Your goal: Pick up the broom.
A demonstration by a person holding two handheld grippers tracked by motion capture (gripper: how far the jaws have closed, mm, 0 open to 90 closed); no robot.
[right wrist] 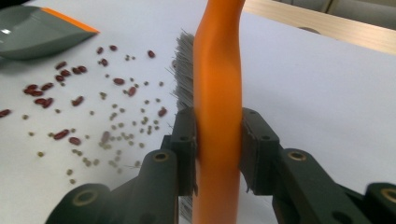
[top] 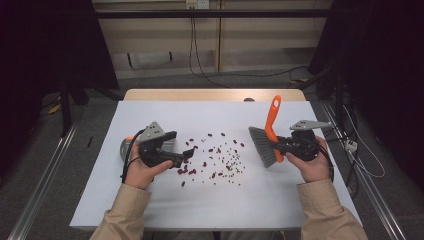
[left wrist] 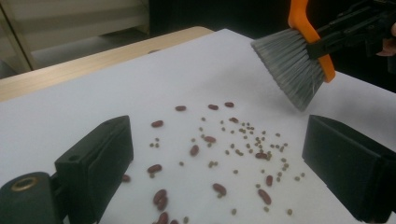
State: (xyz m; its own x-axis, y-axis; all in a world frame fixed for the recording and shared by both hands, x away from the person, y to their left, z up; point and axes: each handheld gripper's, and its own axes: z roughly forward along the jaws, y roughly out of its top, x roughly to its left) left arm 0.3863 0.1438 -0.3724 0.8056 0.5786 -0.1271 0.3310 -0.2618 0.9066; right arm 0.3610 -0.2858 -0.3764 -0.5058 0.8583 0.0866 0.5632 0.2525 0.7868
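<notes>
1. Orange plastic marks the brush (top: 270,134), clamped by its handle in the right hand-held gripper (top: 286,145) and held over the right part of the white desk (top: 280,200); the grey bristles (left wrist: 292,70) point down and left toward the spill without touching it
2. Red beans (top: 186,170) and small greenish seeds (left wrist: 254,144) lie scattered across the middle of the desk, between the two hands
3. Behind the left hand-held gripper (top: 186,156), at the left of the desk, sits a grey dustpan (right wrist: 32,32) with an orange lip, lying flat and facing the spill
4. In the left gripper view the jaws stand wide apart with nothing between them except the beans lying farther off on the desk
5. In the right gripper view both pads press hard on either side of the handle, so the brush looks firmly held
6. By my reading, the step in hand is getting ready to sweep: brush gripped, dustpan not yet taken up
7. Next move likely calls for the left hand-held gripper to take hold of the dustpan and steady its lip on the desk, then for the bristles to come down just right of the spill and drag it leftward
8. Round beans may roll, so short, gentle strokes seem wise
</notes>
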